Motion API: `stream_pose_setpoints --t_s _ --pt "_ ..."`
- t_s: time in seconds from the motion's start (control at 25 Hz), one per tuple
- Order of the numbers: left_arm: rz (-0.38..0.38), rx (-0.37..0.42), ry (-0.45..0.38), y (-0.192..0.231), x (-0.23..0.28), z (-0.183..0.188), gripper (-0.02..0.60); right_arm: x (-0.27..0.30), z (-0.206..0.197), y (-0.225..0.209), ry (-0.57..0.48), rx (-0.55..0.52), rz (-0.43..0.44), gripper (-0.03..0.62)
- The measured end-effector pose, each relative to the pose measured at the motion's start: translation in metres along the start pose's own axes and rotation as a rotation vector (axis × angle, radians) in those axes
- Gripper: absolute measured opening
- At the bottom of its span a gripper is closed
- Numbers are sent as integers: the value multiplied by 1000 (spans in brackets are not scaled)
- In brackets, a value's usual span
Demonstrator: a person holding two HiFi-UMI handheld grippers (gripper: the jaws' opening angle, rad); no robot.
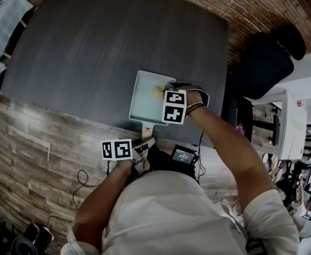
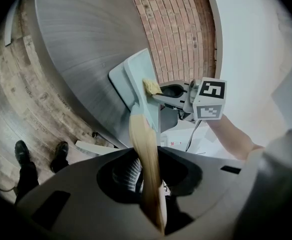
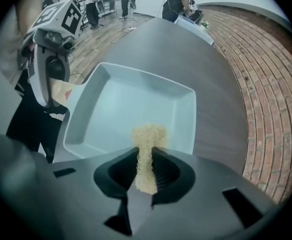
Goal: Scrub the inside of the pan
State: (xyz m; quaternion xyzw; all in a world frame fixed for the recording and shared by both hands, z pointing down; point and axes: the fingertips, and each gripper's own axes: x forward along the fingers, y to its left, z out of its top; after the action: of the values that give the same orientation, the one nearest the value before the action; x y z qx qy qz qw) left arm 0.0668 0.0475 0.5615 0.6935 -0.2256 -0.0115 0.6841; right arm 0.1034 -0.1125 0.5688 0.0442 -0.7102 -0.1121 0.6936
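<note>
Right gripper view: right claw [image 3: 146, 160] pinches scrubber [image 3: 148, 134] over pan [image 3: 136, 101]; left claw [image 2: 146, 176] clamps handle [image 2: 144, 144].

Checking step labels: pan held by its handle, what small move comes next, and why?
Probably lower the scrub pad onto the pan floor and begin a stroke: the right hand-held gripper pinches it over the pan's inside, while the left hand-held gripper steadies the wooden handle.

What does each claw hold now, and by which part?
The left claw grips the pan by its wooden handle. The right claw pinches a yellowish scrub pad by one end; the other end sticks out.
</note>
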Motion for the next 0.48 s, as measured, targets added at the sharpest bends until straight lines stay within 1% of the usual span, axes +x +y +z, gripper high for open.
stream_pose_setpoints --t_s 0.32,0.48 --pt "5 3 -4 0 1 0 98 -7 1 25 -12 44 93 75" --pt "7 7 -5 0 0 0 98 -12 6 43 -34 78 167 75"
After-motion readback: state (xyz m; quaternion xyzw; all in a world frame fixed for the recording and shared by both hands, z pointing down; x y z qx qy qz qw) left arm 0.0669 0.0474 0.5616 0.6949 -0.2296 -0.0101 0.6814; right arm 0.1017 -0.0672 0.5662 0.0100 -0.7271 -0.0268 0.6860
